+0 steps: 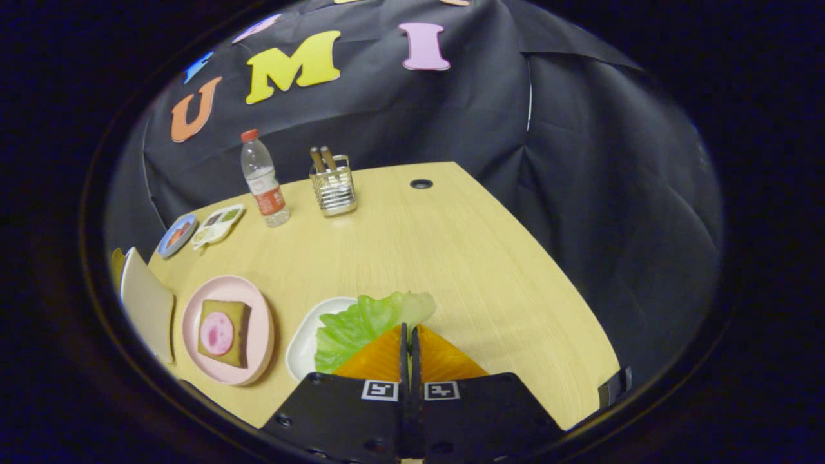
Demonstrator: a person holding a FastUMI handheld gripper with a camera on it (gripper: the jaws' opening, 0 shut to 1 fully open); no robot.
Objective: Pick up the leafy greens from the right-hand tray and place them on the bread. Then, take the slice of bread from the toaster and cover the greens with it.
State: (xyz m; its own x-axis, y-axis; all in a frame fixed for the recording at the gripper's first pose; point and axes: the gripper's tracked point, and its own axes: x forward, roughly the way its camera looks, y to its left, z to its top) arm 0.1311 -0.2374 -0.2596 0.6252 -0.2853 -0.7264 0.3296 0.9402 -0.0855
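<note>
Greens (pixel 361 325), ruffled, overlap white tray (pixel 303 341); gripper (pixel 407 332) closed, seemingly pinching the leaf's edge.

The pale wood tabletop (pixel 412 251) carries a pink plate (pixel 258 335), a white tray (pixel 303 341), a water bottle (pixel 263 180), a wire holder (pixel 333 188), a small blue plate (pixel 176 235), a divided dish (pixel 219 224), and a cream toaster (pixel 147 304) beside the pink plate. A dark grommet hole (pixel 421 183) sits near its far edge.
</note>
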